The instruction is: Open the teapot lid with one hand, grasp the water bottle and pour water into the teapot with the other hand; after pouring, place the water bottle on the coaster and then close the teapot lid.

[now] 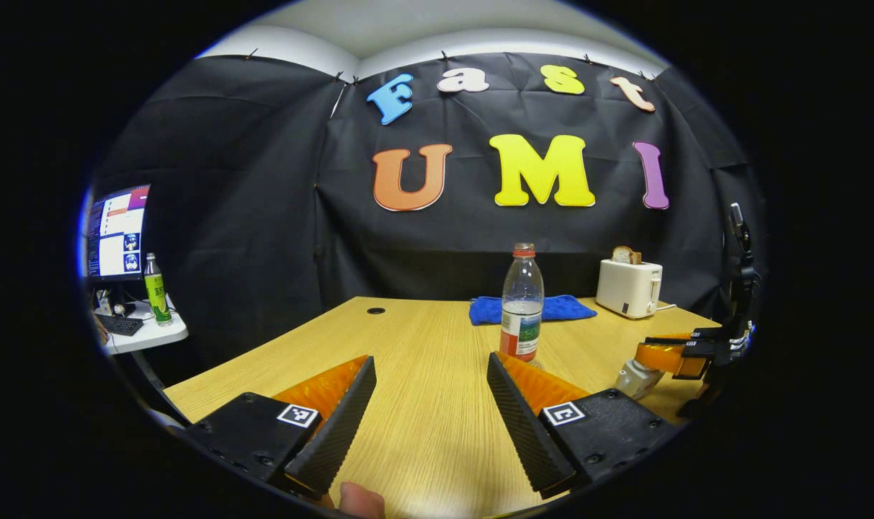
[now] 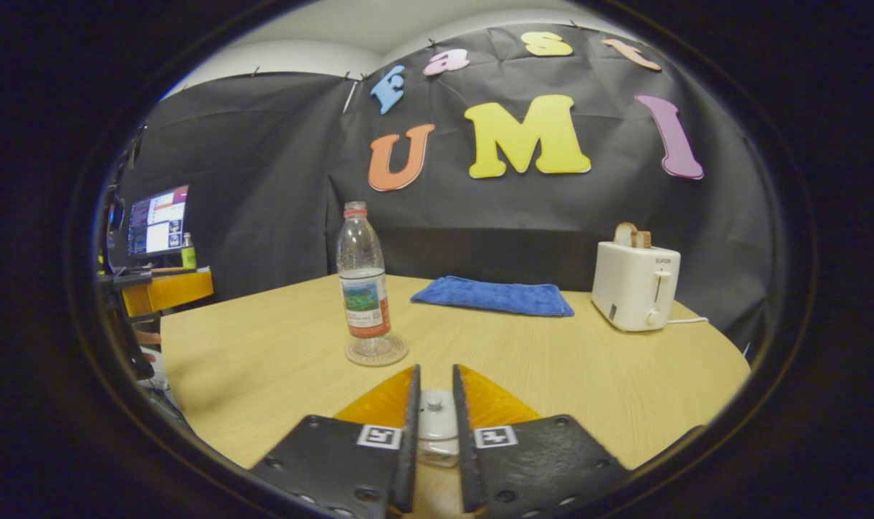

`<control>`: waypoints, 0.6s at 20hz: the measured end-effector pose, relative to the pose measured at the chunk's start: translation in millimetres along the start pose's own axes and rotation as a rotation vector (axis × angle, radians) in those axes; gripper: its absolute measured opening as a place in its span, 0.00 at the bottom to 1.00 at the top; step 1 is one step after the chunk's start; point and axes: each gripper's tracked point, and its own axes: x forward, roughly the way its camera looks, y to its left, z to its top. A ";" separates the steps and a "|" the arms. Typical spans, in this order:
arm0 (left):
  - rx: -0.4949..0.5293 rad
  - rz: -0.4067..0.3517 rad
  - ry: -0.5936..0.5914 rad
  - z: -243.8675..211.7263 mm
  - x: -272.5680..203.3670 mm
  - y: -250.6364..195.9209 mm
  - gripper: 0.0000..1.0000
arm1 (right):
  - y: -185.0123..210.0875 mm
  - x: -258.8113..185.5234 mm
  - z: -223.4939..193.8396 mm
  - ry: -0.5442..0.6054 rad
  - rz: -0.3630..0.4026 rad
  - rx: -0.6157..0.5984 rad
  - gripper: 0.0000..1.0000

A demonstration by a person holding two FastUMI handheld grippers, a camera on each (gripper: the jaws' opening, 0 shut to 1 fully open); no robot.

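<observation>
A: Nearest the lens in the right gripper view, what sits at 6 o'clock?

B: The right gripper point(image 2: 434, 425), its 2 fingers nearly together with the white teapot lid point(image 2: 437, 422) between them; whether both press on it, I cannot tell.

A: And the water bottle?

B: The water bottle point(image 2: 363, 285) stands upright on the coaster point(image 2: 376, 352), at 11 o'clock from that claw, apart from it.

A: The other claw?

B: The left gripper point(image 1: 431, 404) is spread wide over the table point(image 1: 422, 432), pinching nothing. The bottle is at 1 o'clock beyond its fingertips. At 3 o'clock there, the right gripper hovers over the teapot point(image 1: 637, 376).

A: Anything behind?

B: A blue cloth point(image 2: 493, 295) and a toaster point(image 2: 635, 285).
</observation>
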 end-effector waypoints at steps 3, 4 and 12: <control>0.003 -0.005 -0.029 11.4 -2.7 -17.4 0.97 | -9.0 -11.2 11.7 -0.041 -0.046 0.000 0.79; 0.001 -0.007 -0.039 16.1 -3.6 -25.3 0.97 | -14.7 -17.1 23.1 -0.066 -0.064 0.002 0.98; -0.016 -0.048 -0.118 55.9 -5.3 -108.3 0.97 | -82.6 -104.6 83.9 -0.221 -0.277 0.011 0.96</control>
